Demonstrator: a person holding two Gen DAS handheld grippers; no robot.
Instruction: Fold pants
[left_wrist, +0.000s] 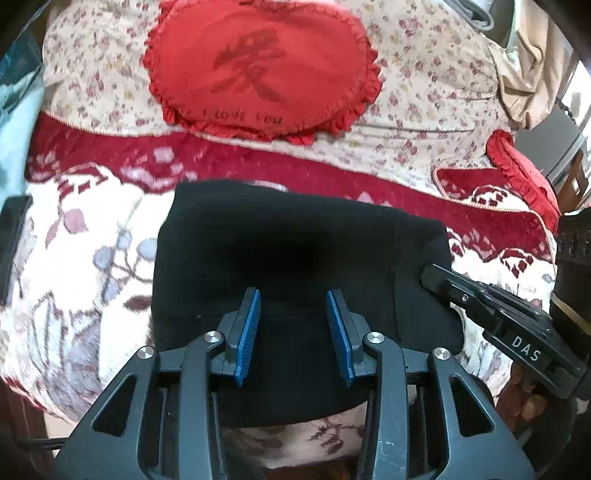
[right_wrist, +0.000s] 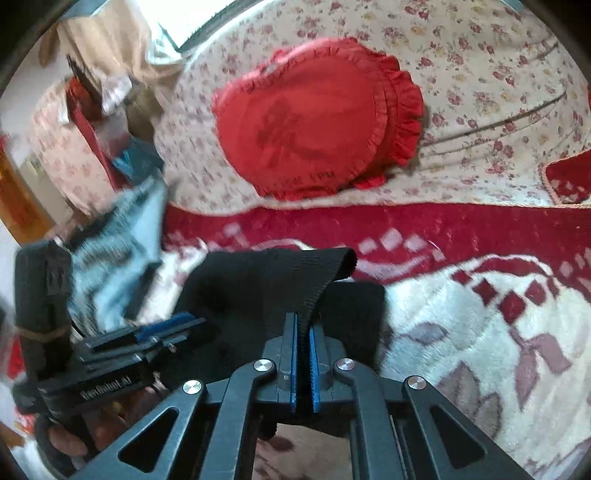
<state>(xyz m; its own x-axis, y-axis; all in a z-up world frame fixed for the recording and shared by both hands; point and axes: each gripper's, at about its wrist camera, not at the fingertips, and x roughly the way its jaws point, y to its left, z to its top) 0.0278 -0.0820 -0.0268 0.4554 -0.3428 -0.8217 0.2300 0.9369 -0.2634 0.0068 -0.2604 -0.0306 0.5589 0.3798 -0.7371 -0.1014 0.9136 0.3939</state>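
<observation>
The black pants (left_wrist: 280, 251) lie folded into a compact rectangle on a red-and-cream blanket (left_wrist: 74, 236). My left gripper (left_wrist: 293, 299) is open above the pants' near edge, its blue pads apart with nothing between them. My right gripper (left_wrist: 434, 275) comes in from the right at the pants' right edge. In the right wrist view my right gripper (right_wrist: 303, 325) is shut on a ribbed black fold of the pants (right_wrist: 310, 273), lifted above the rest. The left gripper (right_wrist: 173, 328) shows at the left of that view.
A red heart-shaped frilled cushion (left_wrist: 258, 70) lies on a floral cover (left_wrist: 424, 92) behind the pants. A second red cushion (left_wrist: 524, 173) is at the right edge. A dark flat object (left_wrist: 13, 236) lies at the far left. Blue-grey cloth (right_wrist: 122, 240) is piled left.
</observation>
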